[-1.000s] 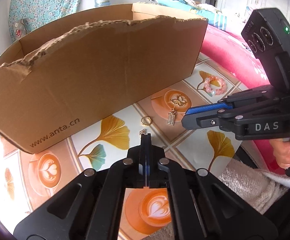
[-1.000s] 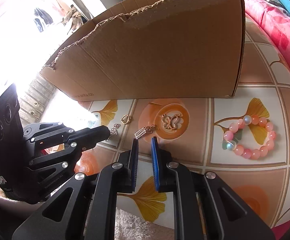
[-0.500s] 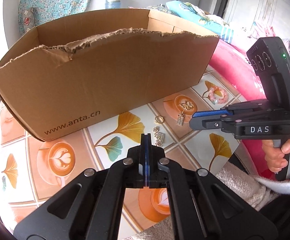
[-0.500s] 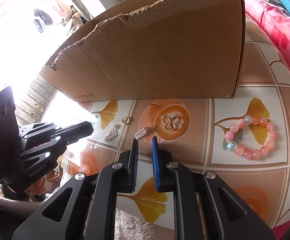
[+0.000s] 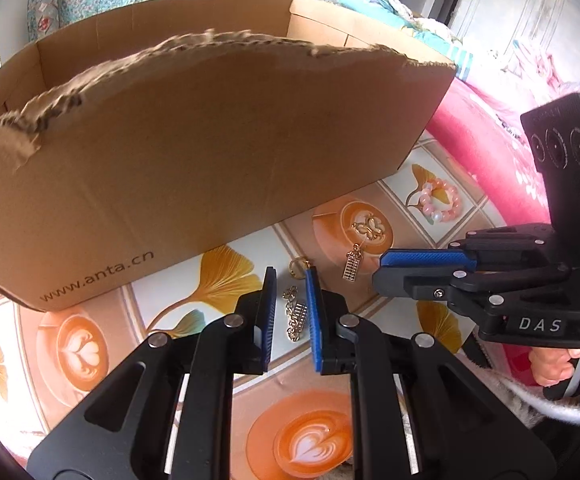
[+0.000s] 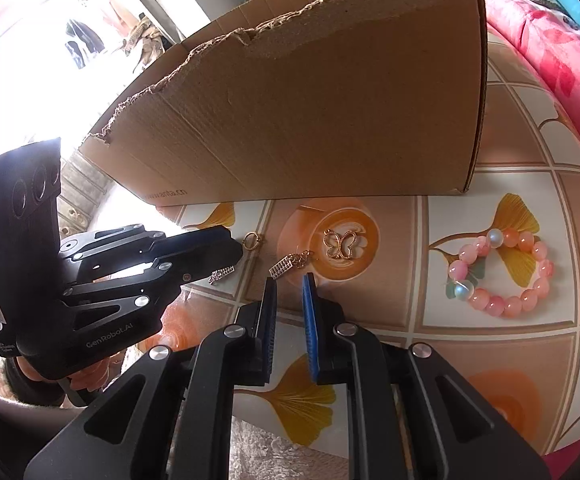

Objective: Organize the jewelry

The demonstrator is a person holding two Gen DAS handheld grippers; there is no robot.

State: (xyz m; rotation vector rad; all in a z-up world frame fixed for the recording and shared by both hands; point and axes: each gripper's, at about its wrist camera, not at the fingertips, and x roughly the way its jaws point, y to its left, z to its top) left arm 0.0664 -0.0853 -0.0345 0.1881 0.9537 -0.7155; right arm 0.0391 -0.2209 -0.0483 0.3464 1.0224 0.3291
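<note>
Jewelry lies on the patterned tablecloth in front of a cardboard box (image 5: 209, 152). My left gripper (image 5: 291, 276) is open, its jaws either side of a gold charm (image 5: 294, 316) lying flat; it also shows in the right wrist view (image 6: 221, 274). A small gold ring (image 5: 298, 269) lies just beyond it. My right gripper (image 6: 288, 282) is open and empty, close behind a gold abacus charm (image 6: 285, 266). A gold butterfly pendant (image 6: 341, 243) and a pink bead bracelet (image 6: 498, 272) lie further right.
The box (image 6: 310, 112) has a torn top edge and stands just behind the jewelry. A pink quilt (image 5: 486, 136) borders the table on the right. The two grippers are close together, the right one (image 5: 422, 272) beside the left's fingers.
My left gripper has opened from shut and moved forward and down over the gold charm. My right gripper has stayed in place, open.
</note>
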